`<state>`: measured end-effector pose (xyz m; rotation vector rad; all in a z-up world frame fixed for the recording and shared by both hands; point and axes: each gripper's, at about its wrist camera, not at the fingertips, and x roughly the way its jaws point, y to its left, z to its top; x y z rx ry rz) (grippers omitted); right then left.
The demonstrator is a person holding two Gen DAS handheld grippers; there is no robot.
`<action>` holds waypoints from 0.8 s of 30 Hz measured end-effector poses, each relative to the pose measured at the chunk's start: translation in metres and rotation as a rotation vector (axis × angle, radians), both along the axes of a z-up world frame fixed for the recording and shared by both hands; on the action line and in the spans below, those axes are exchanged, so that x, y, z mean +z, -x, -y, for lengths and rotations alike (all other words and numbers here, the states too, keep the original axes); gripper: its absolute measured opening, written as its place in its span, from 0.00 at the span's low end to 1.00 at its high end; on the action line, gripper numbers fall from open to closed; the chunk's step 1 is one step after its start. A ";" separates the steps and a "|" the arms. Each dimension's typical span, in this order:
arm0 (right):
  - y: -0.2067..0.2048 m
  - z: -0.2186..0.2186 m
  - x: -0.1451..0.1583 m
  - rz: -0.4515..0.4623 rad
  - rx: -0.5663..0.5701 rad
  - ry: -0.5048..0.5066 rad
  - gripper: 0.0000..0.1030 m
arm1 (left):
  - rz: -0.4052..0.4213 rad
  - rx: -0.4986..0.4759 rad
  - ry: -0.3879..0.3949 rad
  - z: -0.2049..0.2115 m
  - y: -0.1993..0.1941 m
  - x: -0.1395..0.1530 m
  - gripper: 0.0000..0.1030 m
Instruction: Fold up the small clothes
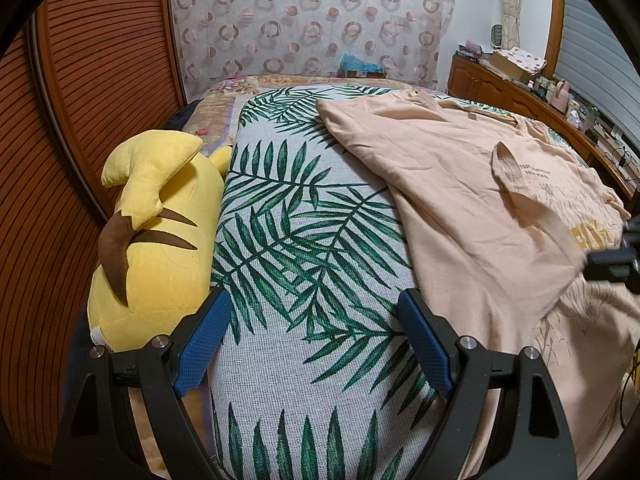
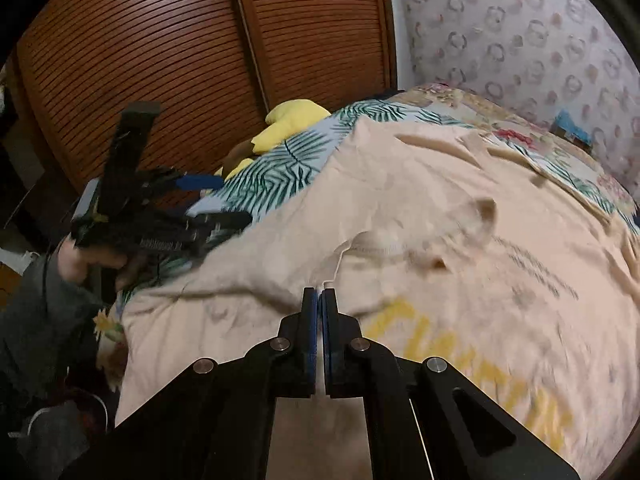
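Blue pads point(image 1: 426, 344) of the left tool point(image 1: 316, 340) are spread wide over the bed point(image 1: 304, 208); the right tool point(image 2: 320, 294) is pinched shut beside a peach T-shirt point(image 2: 400, 184).

The beige T-shirt point(image 1: 460, 200) on the bed carries the only lettering; two short lines of small dark print sit on its chest, too small and blurred to read in either view; below them run large yellow block letters point(image 2: 472, 364), partly covered by a folded-over part of the shirt and smeared by motion, so no word can be made out; nothing else bears legible text.
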<state>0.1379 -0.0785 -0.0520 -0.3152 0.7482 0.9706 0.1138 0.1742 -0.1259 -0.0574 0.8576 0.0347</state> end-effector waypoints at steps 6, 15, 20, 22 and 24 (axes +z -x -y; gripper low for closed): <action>0.013 0.028 -0.010 0.017 -0.060 -0.004 0.04 | 0.000 0.000 0.001 0.000 0.000 0.000 0.83; 0.027 0.091 0.008 0.103 -0.238 -0.072 0.50 | 0.009 0.006 -0.021 0.001 0.001 0.003 0.83; 0.030 0.139 0.011 0.149 -0.366 -0.060 0.53 | 0.101 0.021 0.006 0.008 0.010 0.025 0.83; 0.030 0.162 0.009 0.154 -0.427 -0.056 0.54 | 0.128 0.002 0.030 0.019 0.013 0.035 0.83; 0.030 0.183 0.005 0.150 -0.490 -0.056 0.54 | 0.149 -0.030 0.033 0.035 0.011 0.043 0.83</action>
